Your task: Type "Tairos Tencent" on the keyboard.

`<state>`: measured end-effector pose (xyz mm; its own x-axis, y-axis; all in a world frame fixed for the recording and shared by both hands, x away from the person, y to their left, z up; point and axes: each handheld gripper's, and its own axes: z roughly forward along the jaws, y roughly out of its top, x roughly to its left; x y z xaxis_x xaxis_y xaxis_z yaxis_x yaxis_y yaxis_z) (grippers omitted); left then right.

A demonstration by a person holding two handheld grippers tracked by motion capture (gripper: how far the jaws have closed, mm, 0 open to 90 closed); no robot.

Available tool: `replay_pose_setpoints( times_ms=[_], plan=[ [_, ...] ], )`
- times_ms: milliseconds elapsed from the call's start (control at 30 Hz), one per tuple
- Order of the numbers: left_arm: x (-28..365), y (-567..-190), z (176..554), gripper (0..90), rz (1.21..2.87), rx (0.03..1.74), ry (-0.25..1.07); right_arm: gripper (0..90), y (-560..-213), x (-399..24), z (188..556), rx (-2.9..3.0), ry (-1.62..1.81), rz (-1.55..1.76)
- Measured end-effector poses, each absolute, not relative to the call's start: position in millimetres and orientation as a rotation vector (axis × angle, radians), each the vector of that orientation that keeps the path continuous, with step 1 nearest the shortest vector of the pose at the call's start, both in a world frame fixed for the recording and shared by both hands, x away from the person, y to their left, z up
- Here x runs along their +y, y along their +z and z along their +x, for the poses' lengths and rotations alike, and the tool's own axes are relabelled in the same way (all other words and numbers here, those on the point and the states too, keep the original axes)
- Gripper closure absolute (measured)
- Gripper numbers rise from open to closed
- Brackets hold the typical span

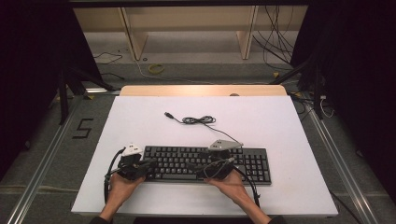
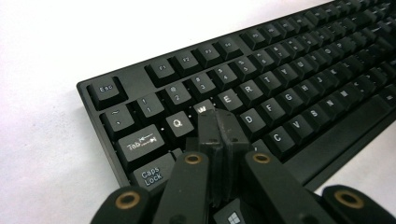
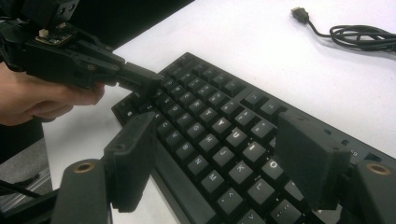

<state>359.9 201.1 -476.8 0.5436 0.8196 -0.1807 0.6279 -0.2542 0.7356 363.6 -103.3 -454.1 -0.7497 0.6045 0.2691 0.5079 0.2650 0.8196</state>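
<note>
1 keyboard [image 1: 205, 163]; 1 USB cable [image 1: 198, 120]

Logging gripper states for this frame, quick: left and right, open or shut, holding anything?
Left gripper: shut, jaws pressed together, holding nothing, tips over the keyboard near W.
Right gripper: open, jaws wide apart above the keys, holding nothing.

Both grippers [image 1: 152, 164] [image 1: 223, 164] over black keyboard [image 1: 254, 163]

keyboard [image 1: 205, 163]: black, white legends | table [image 1: 280, 121]: white | cable [image 1: 198, 120]: black
</note>
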Motion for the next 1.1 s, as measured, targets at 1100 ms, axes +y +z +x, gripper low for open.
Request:
replay_pose_setpoints(
  times_ms=[1100],
  plan=[
    [203.2,-470.2,356.8,76.8,1.948,1.148,0.284,35.8,-453.6,-105.5,367.4,2.400,1.498,1.080]
  ],
)
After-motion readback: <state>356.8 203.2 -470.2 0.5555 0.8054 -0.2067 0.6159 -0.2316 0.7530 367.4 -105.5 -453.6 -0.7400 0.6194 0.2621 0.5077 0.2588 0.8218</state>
